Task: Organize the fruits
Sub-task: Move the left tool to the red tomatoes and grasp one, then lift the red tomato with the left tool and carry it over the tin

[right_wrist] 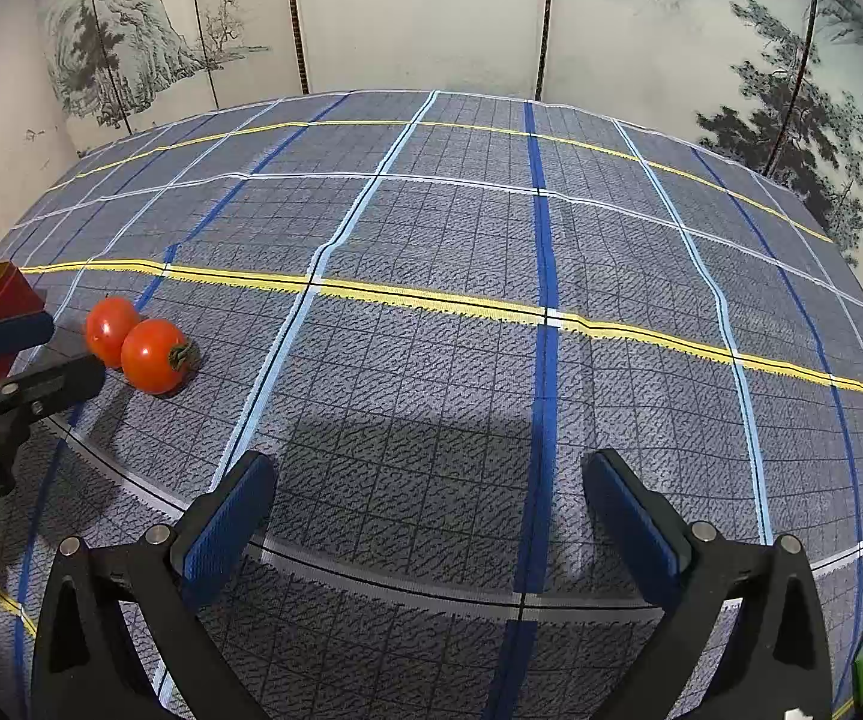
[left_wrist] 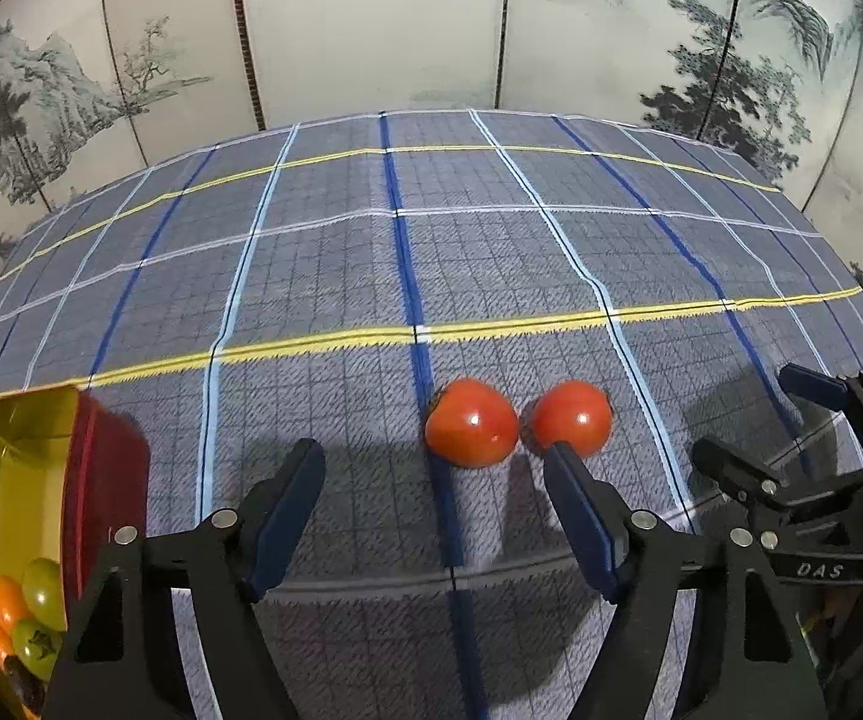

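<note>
Left gripper (left_wrist: 434, 471): black frame, blue pads, jaws spread, pinching nothing.
Round glossy red tomatoes: two, touching side by side on the blue plaid tablecloth (left_wrist: 371, 252); near tomato (right_wrist: 154, 355) lies tipped, green stem end toward 3 o'clock in the right wrist view.
Placement: left tomato (left_wrist: 471, 429) at 12 o'clock beyond the fingertips; right tomato (left_wrist: 573, 417) behind the right pad.
Red tin (left_wrist: 104, 480): gold-lined, at 9 o'clock, holding small green and orange fruits (left_wrist: 29, 618).
Right gripper (right_wrist: 428, 483): spread wide, empty, tomatoes at 10 o'clock.
</note>
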The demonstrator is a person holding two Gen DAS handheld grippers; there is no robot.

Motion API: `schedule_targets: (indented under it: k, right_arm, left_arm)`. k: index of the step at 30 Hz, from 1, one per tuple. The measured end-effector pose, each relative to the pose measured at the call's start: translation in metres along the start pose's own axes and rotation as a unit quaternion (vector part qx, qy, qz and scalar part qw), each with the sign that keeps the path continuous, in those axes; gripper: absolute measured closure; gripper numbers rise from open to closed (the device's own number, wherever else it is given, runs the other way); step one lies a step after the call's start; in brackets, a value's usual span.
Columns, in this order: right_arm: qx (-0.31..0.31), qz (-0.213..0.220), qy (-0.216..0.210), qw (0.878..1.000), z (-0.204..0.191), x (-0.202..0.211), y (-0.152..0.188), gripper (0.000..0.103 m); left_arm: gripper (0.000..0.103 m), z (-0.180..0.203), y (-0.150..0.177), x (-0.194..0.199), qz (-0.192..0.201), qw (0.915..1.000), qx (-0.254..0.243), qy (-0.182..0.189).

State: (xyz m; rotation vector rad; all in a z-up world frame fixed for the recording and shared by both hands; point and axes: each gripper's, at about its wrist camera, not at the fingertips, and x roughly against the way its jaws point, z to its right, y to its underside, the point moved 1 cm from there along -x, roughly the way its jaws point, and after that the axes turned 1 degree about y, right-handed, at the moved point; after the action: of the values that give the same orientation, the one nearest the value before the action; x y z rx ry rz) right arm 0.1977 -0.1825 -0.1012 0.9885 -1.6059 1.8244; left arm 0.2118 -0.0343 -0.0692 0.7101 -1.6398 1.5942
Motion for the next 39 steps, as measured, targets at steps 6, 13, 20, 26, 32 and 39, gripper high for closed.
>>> schedule_targets:
  k: [6, 13, 20, 26, 32, 39]
  right_arm:
    - [0.0, 0.0, 0.0, 1.0, 0.0, 0.0, 0.0, 0.0]
    - [0.0, 0.0, 0.0, 1.0, 0.0, 0.0, 0.0, 0.0]
    - [0.0, 0.0, 0.0, 1.0, 0.0, 0.0, 0.0, 0.0]
    - [0.0, 0.0, 0.0, 1.0, 0.0, 0.0, 0.0, 0.0]
    - [0.0, 0.0, 0.0, 1.0, 0.0, 0.0, 0.0, 0.0]
    - [0.0, 0.0, 0.0, 1.0, 0.0, -0.001, 0.0, 0.0]
  left_arm:
    - [0.037, -0.003, -0.007, -0.009, -0.001, 0.9999, 0.007, 0.008]
    - [0.057, 0.0, -0.004, -0.018, -0.012, 0.9997, 0.006, 0.019]
    - [0.067, 0.005, 0.003, -0.014, -0.006, 0.9997, -0.007, 0.022]
    - [0.068, 0.002, 0.009, -0.009, -0.009, 0.9997, -0.001, 0.021]
    - [0.068, 0.001, 0.014, 0.001, -0.006, 0.9999, -0.001, 0.015]
    - [0.068, -0.003, 0.021, 0.018, -0.001, 0.9998, 0.01, 0.018]
